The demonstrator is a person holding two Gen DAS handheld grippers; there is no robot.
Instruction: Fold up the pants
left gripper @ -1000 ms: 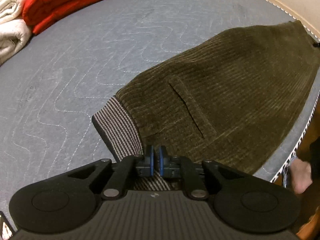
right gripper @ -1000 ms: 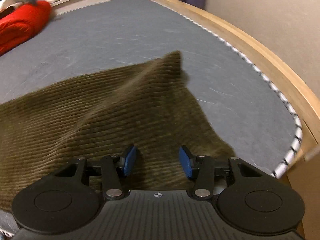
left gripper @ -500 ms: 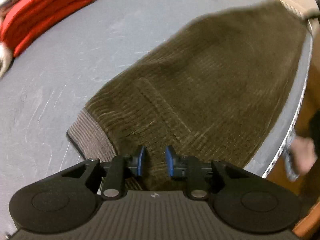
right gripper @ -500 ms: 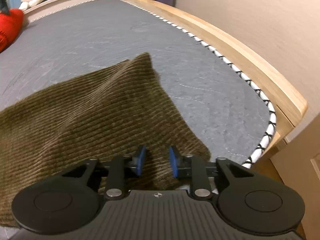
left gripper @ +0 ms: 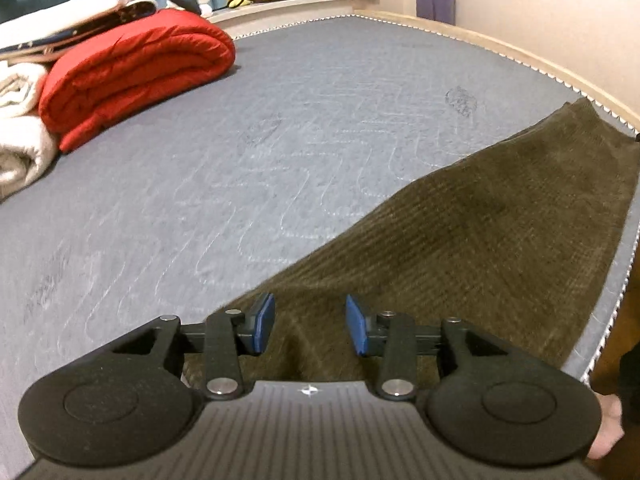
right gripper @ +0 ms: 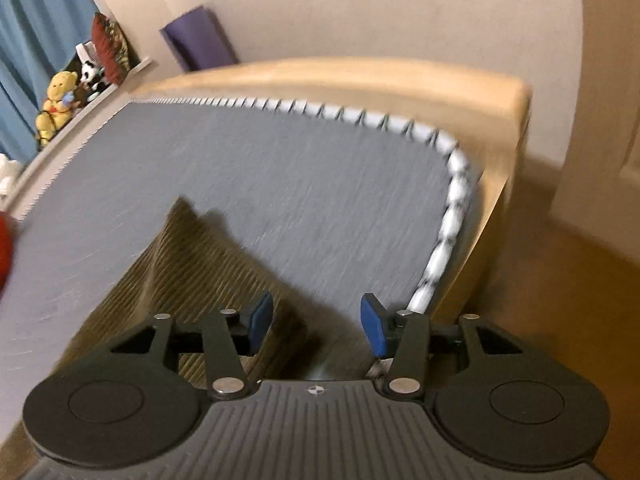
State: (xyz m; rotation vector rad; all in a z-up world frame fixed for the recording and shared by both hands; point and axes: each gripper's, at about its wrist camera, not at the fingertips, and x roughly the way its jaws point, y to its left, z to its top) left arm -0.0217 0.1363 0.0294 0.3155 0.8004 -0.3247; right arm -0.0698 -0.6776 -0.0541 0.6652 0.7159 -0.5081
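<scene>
Pants [left gripper: 480, 240]: olive corduroy, flat on the bed [left gripper: 280, 160], long axis running along its near edge.
Left gripper [left gripper: 310, 324]: jaws apart, directly over one end.
Right gripper [right gripper: 316, 326]: jaws apart, empty, over the opposite end by the bed corner.

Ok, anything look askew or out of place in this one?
The olive corduroy pants lie close to the mattress edge, and one corner stands peaked up rather than flat. Both grippers, left and right, are open. Nothing looks damaged.
</scene>
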